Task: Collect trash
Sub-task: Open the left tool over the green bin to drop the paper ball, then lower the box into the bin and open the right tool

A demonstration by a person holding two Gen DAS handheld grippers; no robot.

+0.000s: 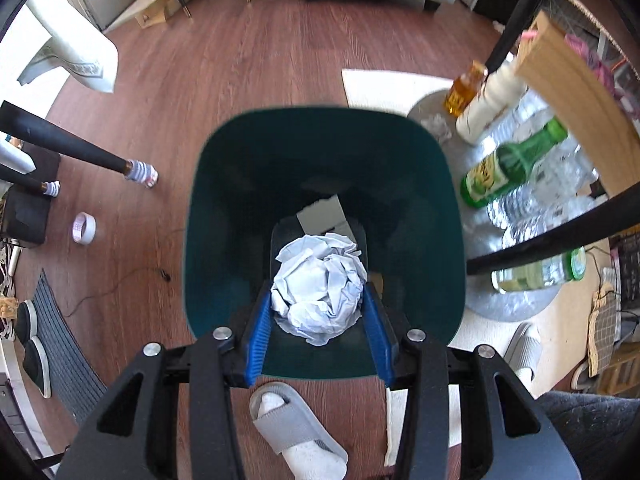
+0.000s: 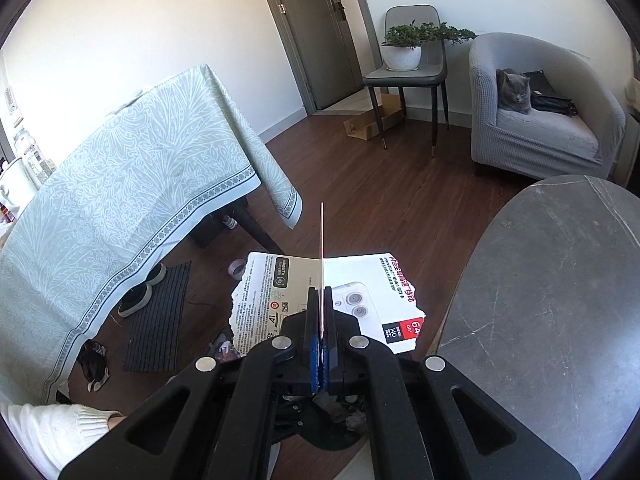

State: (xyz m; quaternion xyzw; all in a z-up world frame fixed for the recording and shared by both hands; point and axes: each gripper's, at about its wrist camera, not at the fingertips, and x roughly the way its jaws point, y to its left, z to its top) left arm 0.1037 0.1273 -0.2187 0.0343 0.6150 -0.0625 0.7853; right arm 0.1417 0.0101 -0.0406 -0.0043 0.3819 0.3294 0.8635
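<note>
on the wooden floor (image 1: 280,60) we see a dark green bin (image 1: 224,216), and our left gripper (image 1: 319,312) hangs above its mouth, jaws clamped on a crumpled paper ball (image 1: 320,284). our right gripper (image 2: 320,320) is closed tight on torn card packaging (image 2: 372,300), beside a grey table (image 2: 540,300).

Dark reddish-brown wood plank floor (image 2: 380,208) spreads ahead of the jaws under bright daylight. Up and left of them stands a desk draped in a pale green leaf-patterned tablecloth (image 2: 132,184), with a dark ribbed floor mat (image 2: 160,316) below it. Far ahead, a grey door (image 2: 316,40) sits in a plain white wall (image 2: 160,20). Right of the door stands a grey padded chair with black legs (image 2: 408,72), then a grey fabric tub armchair (image 2: 536,128). Close on the right curves a round dark grey stone tabletop (image 2: 552,300).
</note>
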